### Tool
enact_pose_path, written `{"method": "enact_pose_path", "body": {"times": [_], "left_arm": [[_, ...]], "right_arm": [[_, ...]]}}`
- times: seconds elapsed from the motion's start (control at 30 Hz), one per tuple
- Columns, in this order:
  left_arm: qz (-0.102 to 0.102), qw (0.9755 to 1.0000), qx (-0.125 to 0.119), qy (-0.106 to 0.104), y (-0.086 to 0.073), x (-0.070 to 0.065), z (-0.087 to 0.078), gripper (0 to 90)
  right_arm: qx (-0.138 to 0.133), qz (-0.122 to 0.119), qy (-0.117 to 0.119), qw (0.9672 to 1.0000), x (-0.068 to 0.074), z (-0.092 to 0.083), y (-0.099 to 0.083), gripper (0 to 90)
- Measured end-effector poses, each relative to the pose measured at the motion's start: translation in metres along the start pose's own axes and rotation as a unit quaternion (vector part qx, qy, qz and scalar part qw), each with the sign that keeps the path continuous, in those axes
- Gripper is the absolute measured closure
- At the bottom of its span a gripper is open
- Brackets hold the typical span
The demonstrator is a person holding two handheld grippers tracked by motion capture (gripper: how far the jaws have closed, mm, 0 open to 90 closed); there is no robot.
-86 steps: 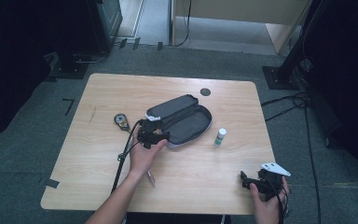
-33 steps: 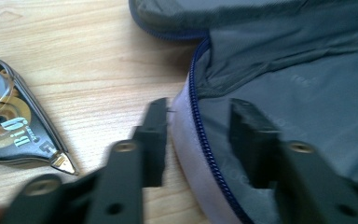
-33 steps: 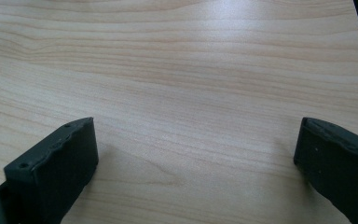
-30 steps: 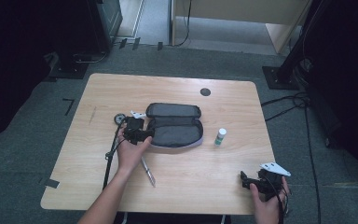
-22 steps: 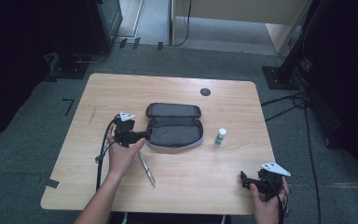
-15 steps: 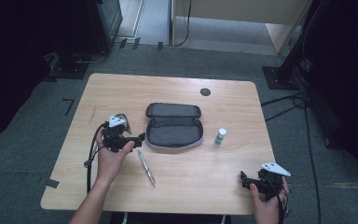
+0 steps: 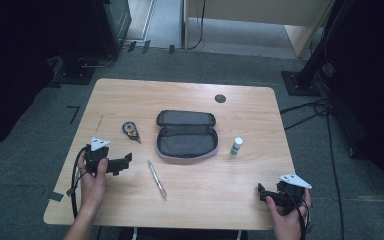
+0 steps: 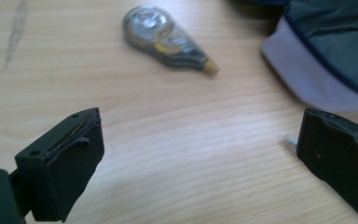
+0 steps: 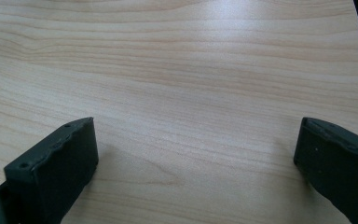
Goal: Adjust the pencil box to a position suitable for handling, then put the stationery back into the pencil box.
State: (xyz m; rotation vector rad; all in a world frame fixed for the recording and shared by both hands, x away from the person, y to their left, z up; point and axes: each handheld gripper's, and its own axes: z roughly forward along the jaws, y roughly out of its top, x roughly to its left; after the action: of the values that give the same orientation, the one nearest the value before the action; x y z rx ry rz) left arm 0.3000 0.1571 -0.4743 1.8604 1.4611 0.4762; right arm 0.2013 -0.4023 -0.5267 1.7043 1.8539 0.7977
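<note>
tabletop (image 7: 130,95) of pale wood. my left gripper (image 7: 125,163) sits released near its left edge, my right gripper (image 7: 261,192) released at its front right corner. open pencil case (image 7: 186,134) lies mid-table, pen (image 7: 157,179) before it.

Ahead of the left gripper (image 7: 125,162) lay the tape dispenser (image 8: 168,39); the open case (image 7: 186,134) and pen (image 7: 157,179) lay to its right

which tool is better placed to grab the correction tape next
Left. The left tool sits open just short of the correction tape, which shows ahead in its own view. The right tool is at the table's far near-right corner, facing bare wood.
</note>
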Motion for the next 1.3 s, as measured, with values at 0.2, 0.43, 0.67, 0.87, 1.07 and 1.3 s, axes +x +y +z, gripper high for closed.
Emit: {"method": "enact_pose_path", "body": {"times": [0.2, 0.43, 0.67, 0.87, 1.07, 1.3], "left_arm": [[-0.006, 0.9999, 0.004, 0.013, -0.014, 0.017, -0.008, 1.1], [-0.012, 0.9994, 0.009, 0.032, -0.031, 0.036, -0.016, 1.1], [-0.01, 0.9983, 0.028, 0.05, -0.047, 0.047, -0.017, 1.2], [0.001, 0.9972, 0.043, 0.061, -0.057, 0.048, -0.016, 1.2], [0.008, 0.9968, 0.045, 0.065, -0.06, 0.05, -0.016, 1.2], [0.023, 0.9956, 0.041, 0.081, -0.062, 0.046, -0.014, 1.1]], "right_arm": [[0.0, -0.001, 0.0, 1.0, 0.0, 0.0, 0.0, 0.0], [0.0, -0.001, 0.001, 1.0, 0.0, 0.0, 0.0, 0.0], [-0.005, -0.001, 0.002, 1.0, 0.003, -0.003, -0.001, 2.3], [-0.024, -0.001, 0.001, 0.9997, 0.008, -0.012, 0.005, 4.6], [-0.03, -0.01, 0.006, 0.9995, 0.017, -0.018, 0.017, 6.1], [-0.039, -0.02, 0.016, 0.9989, 0.028, -0.021, 0.032, 8.3]]}}
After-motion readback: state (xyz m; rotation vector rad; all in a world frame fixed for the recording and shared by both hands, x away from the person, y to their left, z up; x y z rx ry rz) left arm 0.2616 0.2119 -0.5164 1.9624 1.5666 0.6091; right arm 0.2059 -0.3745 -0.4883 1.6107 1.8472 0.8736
